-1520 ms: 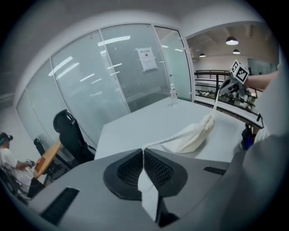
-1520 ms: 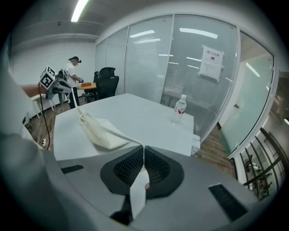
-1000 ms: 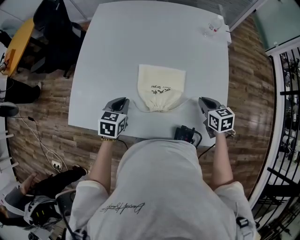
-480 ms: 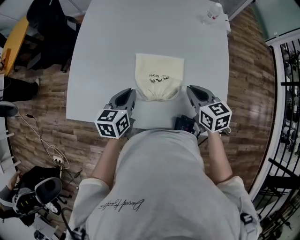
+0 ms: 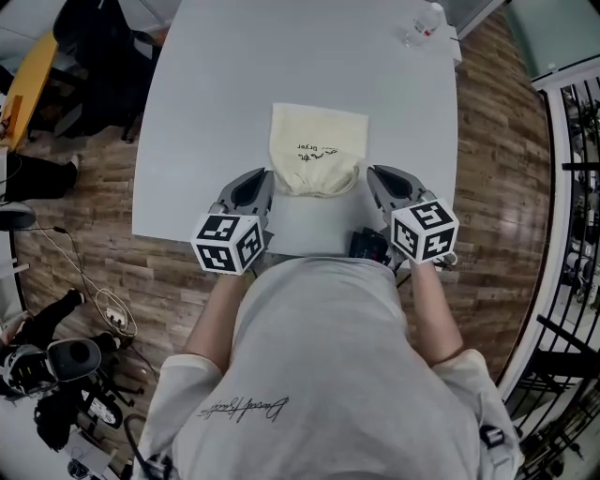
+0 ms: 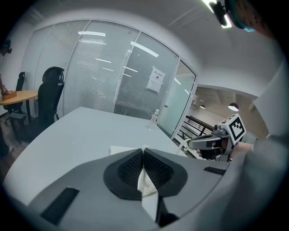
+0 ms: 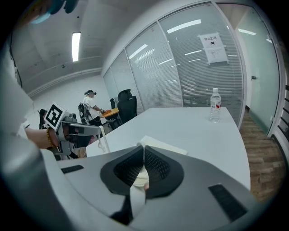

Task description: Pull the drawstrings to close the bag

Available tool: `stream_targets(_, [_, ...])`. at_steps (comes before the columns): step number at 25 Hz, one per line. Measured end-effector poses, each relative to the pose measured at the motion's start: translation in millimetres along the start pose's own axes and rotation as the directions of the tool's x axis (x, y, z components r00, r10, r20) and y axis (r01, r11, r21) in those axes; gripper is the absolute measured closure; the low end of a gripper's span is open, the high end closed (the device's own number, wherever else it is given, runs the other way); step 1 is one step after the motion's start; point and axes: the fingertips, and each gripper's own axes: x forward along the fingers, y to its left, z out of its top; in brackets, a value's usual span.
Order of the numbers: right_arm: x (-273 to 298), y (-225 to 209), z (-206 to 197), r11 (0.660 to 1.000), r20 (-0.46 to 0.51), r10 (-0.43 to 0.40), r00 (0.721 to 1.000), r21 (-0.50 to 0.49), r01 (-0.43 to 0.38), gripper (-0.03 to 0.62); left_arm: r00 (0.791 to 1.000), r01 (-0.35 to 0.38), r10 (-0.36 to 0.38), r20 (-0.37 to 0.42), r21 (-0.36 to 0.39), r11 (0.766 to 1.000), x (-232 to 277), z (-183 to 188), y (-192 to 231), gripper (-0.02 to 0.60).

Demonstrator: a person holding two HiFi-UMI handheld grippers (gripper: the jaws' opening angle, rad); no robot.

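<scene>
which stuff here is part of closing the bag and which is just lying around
Part of the job: drawstring bag, drawstrings, left gripper, right gripper.
Just lying about: water bottle, black device.

Water bottle (image 7: 216,105) stands on the table's (image 5: 206,122) far corner; black chair (image 6: 48,97) alongside

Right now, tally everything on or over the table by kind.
Hand-held grippers: 2, left and right
Drawstrings: 2, one pinched in the left, one in the right
Cream bag: 1
Water bottle: 1
Black device: 1
Total: 7
</scene>
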Motion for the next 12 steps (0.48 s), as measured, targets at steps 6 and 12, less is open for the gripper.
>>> stream_targets(6, [-0.3,1.2,-2.9,1.0,-0.01,0.002,1.0,-0.029,-0.002,0.568,1.0,0.002,-0.002,0.007,0.004,1.0,0.3,3.5,-2.1,0.566])
stream_targets(12, [0.3,-1.2,-4.0,1.0,-0.009,0.0,1.0,-0.027,0.0,0.568,1.0,0.004,-0.004,0.004,0.009,1.0,1.2,2.7,-1.8,0.566])
